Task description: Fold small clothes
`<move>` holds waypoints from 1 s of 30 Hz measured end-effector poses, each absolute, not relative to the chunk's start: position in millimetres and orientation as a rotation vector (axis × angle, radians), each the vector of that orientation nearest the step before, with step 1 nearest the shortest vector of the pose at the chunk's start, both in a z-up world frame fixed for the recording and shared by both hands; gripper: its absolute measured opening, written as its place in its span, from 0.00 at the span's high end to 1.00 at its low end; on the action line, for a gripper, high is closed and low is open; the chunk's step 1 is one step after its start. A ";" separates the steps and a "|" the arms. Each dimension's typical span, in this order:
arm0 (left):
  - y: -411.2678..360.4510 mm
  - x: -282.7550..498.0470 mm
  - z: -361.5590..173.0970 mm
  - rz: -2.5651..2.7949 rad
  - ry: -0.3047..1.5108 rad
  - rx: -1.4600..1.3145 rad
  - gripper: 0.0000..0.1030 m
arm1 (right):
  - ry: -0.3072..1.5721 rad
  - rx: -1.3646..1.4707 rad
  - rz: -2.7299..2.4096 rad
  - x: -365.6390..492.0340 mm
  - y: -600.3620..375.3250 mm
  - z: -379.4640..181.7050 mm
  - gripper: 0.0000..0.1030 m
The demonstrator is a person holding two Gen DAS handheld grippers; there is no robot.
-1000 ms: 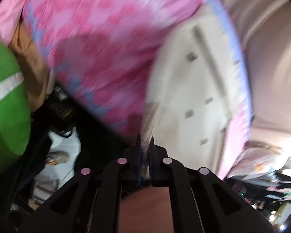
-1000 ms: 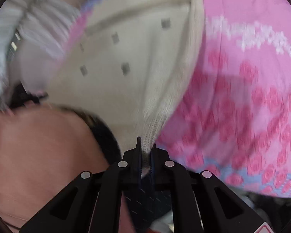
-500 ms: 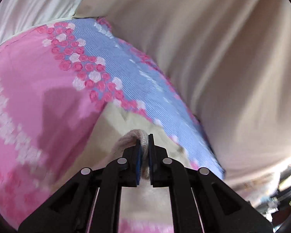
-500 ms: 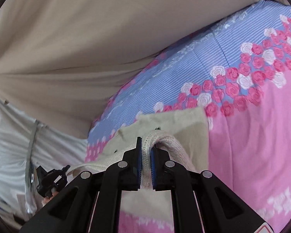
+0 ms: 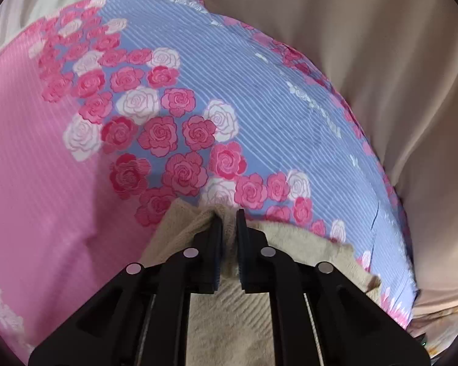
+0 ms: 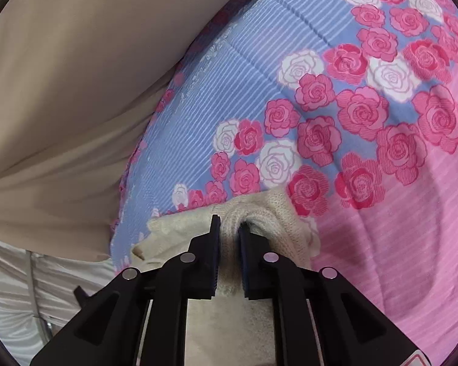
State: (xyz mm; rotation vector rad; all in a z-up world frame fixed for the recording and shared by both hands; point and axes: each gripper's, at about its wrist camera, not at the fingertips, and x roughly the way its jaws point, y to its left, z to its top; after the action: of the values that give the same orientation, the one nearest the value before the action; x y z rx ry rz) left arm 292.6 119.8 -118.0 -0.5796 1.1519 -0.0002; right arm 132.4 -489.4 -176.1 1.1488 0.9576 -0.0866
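Both the left gripper (image 5: 228, 218) and right gripper (image 6: 229, 224) pinch the knit (image 5: 229, 314) edge at lower centre, the garment trailing back beneath them over the sheet (image 5: 259, 97).

A bed (image 5: 30, 164) carries everything, under a sheet (image 5: 259, 97) part pink, part blue-striped, with roses. A cream knit (image 5: 229, 314) lies on it at the tongs, roses just beyond.
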 end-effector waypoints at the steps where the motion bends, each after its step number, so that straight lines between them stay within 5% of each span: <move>1: 121.0 293.6 -117.6 -0.019 1.155 -0.595 0.83 | 0.950 1.162 -0.079 131.2 -491.1 -171.9 0.84; 3: 126.1 292.1 -108.1 -0.090 1.155 -0.646 0.66 | 0.906 1.161 -0.062 123.3 -494.3 -154.7 0.72; 4: 128.4 288.5 -100.5 -0.110 1.131 -0.666 0.55 | 0.871 1.139 -0.073 116.3 -495.3 -143.4 0.48; 6: 136.9 278.0 -77.9 -0.116 1.042 -0.666 0.40 | 0.783 1.071 -0.129 98.5 -499.7 -118.6 0.30; 7: 141.8 272.5 -69.0 -0.115 1.010 -0.657 0.29 | 0.761 1.044 -0.133 91.6 -500.9 -110.0 0.30; 11: 152.9 256.0 -61.2 -0.096 1.017 -0.608 0.15 | 0.904 0.824 -0.127 93.5 -478.7 -103.5 0.30; 14: 139.5 258.8 -85.6 -0.085 1.124 -0.512 0.16 | 1.063 0.611 -0.124 110.6 -442.2 -125.9 0.35; 15: 132.4 258.4 -92.1 -0.100 1.151 -0.484 0.25 | 1.090 0.565 -0.110 114.0 -430.2 -132.9 0.60; 16: 127.6 255.6 -96.2 -0.114 1.168 -0.448 0.44 | 1.112 0.541 -0.093 115.5 -420.8 -138.0 0.86; 17: 118.8 256.0 -101.7 -0.111 1.188 -0.372 0.58 | 1.116 0.516 -0.107 116.6 -414.6 -137.8 0.86; 18: 113.5 256.9 -106.1 -0.101 1.205 -0.313 0.84 | 1.093 0.513 -0.113 116.6 -414.0 -134.0 0.88; 19: 114.1 257.2 -106.9 -0.102 1.202 -0.316 0.87 | 1.061 0.519 -0.122 114.8 -416.2 -125.5 0.89; 26: 126.1 272.3 -118.6 0.006 1.174 -0.302 0.87 | 1.115 0.559 -0.201 118.1 -451.3 -153.9 0.85; 30: 127.2 263.4 -98.5 -0.040 1.176 -0.337 0.78 | 1.067 0.613 -0.183 103.3 -453.9 -120.9 0.59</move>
State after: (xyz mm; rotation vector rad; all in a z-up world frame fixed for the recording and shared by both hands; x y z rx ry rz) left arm 263.4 127.2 -98.5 -0.3370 1.1756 -0.0404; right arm 103.3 -453.9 -120.9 0.6133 1.0670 -0.1828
